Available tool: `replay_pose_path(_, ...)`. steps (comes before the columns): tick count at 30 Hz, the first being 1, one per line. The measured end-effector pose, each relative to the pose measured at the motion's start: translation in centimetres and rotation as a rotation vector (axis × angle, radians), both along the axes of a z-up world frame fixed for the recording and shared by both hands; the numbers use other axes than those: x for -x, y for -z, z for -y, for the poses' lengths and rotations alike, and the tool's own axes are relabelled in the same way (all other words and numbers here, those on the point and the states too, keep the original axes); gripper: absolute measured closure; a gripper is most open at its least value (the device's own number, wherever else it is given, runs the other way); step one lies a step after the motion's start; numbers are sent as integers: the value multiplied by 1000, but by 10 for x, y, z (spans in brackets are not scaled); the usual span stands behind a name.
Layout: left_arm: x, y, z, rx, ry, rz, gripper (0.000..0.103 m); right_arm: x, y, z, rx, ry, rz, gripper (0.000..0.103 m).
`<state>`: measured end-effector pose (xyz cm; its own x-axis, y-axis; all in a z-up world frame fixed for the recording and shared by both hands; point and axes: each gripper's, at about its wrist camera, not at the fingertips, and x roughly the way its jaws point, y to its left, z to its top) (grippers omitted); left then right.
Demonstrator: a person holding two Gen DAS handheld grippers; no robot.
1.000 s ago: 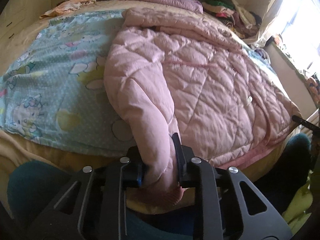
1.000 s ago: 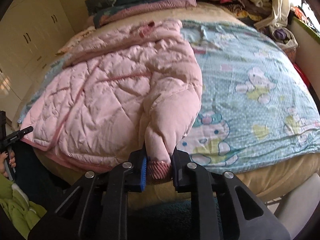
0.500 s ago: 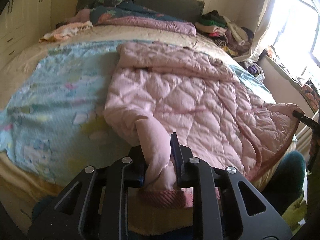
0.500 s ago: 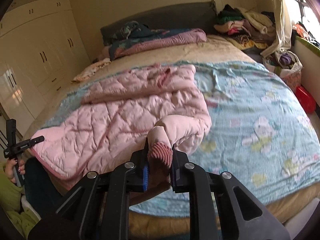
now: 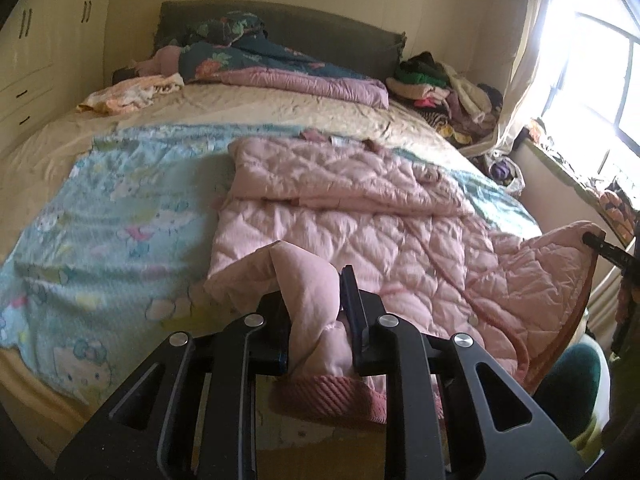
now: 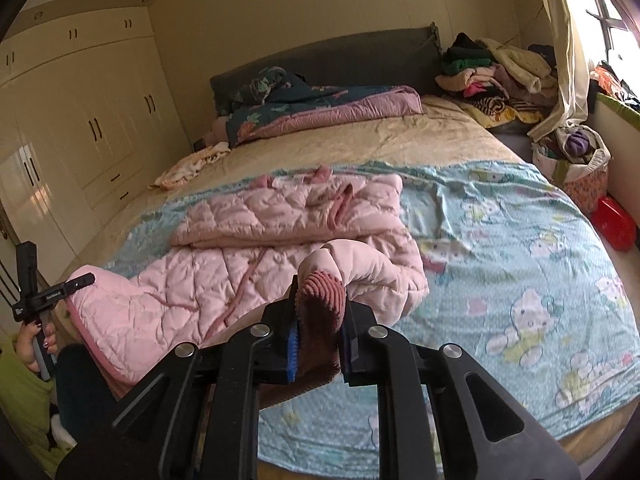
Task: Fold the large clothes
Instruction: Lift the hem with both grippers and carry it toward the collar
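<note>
1. Two grippers, two sleeve ends: my left gripper (image 5: 316, 308) is clamped on the left sleeve (image 5: 308, 280) of the pink jacket (image 5: 360, 216), just above its ribbed cuff (image 5: 328, 396), which hangs below the jaws.
2. My right gripper (image 6: 320, 320) is closed tight on the right cuff (image 6: 322, 292), the ribbed end standing up between the jaws.
3. Most of the jacket lies flat on the blue sheet (image 6: 500, 248), body toward the bed's foot edge, collar end toward the headboard (image 6: 320, 60). Its hem corner on my left side hangs over the foot edge near my other gripper.
4. My read of the step: both sleeves are lifted clear of the bed, ready to be folded in across the quilted front.
5. Next I judge I should carry both cuffs forward and inward, lay each sleeve flat on the jacket's body, and only then let go.
6. That calls for even height in both hands, so the padding does not bunch, and for keeping the sleeves from crossing into a lump.
7. Afterwards, the overhanging hem needs bringing up toward the collar.
</note>
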<state>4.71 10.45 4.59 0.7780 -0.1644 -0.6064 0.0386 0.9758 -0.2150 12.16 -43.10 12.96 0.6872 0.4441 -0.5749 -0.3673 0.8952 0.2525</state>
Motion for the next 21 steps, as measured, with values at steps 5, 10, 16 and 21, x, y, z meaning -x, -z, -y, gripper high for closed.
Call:
replay_pose_path(5, -13, -18, -3, 19, -7, 42, 90, -12, -16, -1, -17, 13, 26, 89)
replay_pose_path(10, -23, -37, -6, 31, -13, 84, 90, -23, -33, -3, -39, 26, 54, 89)
replay_pose_path(16, -35, -57, -10, 47, -24, 122, 90, -33, -50, -4, -62, 49, 81, 89)
replay_pose_path(21, -46, -73, -10, 42, -22, 147, 90, -43, -61, -2, -76, 65, 97, 89)
